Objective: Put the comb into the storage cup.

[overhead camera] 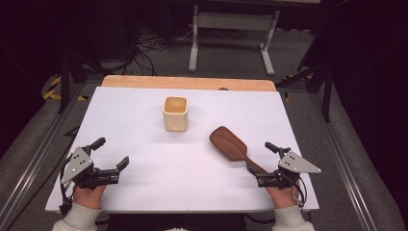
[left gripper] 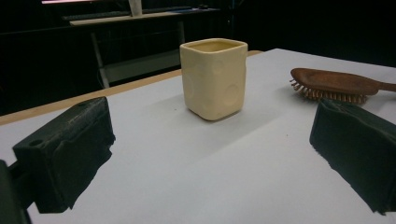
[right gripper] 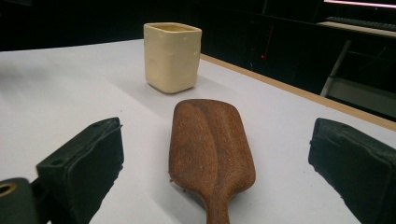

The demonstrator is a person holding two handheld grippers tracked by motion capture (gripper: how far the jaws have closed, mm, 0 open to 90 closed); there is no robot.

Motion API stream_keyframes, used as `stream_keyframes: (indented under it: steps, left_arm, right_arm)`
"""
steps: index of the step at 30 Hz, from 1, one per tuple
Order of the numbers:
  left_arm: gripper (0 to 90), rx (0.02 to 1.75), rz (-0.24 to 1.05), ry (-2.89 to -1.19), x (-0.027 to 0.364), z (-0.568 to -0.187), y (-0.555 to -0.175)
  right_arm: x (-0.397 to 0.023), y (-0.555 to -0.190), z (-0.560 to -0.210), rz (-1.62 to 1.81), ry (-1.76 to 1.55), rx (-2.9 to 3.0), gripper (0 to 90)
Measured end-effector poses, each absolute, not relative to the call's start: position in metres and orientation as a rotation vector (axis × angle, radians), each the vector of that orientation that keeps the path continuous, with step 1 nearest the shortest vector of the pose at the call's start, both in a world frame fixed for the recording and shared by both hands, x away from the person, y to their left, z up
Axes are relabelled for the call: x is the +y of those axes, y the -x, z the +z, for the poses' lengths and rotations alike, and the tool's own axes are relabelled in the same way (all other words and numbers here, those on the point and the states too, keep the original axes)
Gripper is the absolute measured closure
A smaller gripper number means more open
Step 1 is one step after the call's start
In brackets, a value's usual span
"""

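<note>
**High view: both grippers wide, brush handle between the right jaws**

Your left hand (overhead camera: 89, 195) rests at the near left corner of the table (overhead camera: 144, 159), palm under the left gripper (overhead camera: 110, 153), which points forward and inward toward the table's middle. Its jaws stand wide apart with nothing between them. In the left gripper view the cup (left gripper: 214, 77) stands upright straight ahead, well apart from the jaws, and the brush (left gripper: 334, 85) lies beyond the right-hand jaw, bristles down.

Your right hand (overhead camera: 284, 195) sits at the near right corner, sleeve at the table edge. The right gripper (overhead camera: 263, 163) points forward and inward. Its jaws are spread too. In the right gripper view the brush (right gripper: 210, 149) lies with its wooden back up, its handle running down between the two jaws, and neither pad presses on it. The cup (right gripper: 172, 56) stands past the brush head, apart from it.

On the table the brush (overhead camera: 230, 144) lies slanted, head toward the cup (overhead camera: 175, 113), handle toward your right gripper.
</note>
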State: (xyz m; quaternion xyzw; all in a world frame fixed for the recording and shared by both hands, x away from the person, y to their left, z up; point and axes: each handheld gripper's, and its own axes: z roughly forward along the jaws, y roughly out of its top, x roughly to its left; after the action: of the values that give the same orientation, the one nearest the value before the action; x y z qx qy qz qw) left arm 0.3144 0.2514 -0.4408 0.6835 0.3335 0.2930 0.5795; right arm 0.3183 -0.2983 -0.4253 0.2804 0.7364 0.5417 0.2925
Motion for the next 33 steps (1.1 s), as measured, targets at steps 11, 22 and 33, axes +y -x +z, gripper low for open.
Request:
stream_keyframes:
  steps: [11, 22, 33]
  left_arm:
    - [0.6, 0.807, 0.666, -1.589, 0.254, -0.44, -0.316]
    - [1.2, 0.794, 0.656, -1.605, 0.255, -0.437, -0.316]
    - [1.5, 0.787, 0.652, -1.613, 0.255, -0.436, -0.316]
  right_arm:
    - [-0.297, -0.319, -0.425, 1.437, -0.74, 1.98, 4.3]
    - [-0.294, -0.321, -0.422, 1.432, -0.74, 2.017, 7.0]
    - [-0.282, -0.332, -0.405, 1.433, -0.734, 2.084, 13.1]
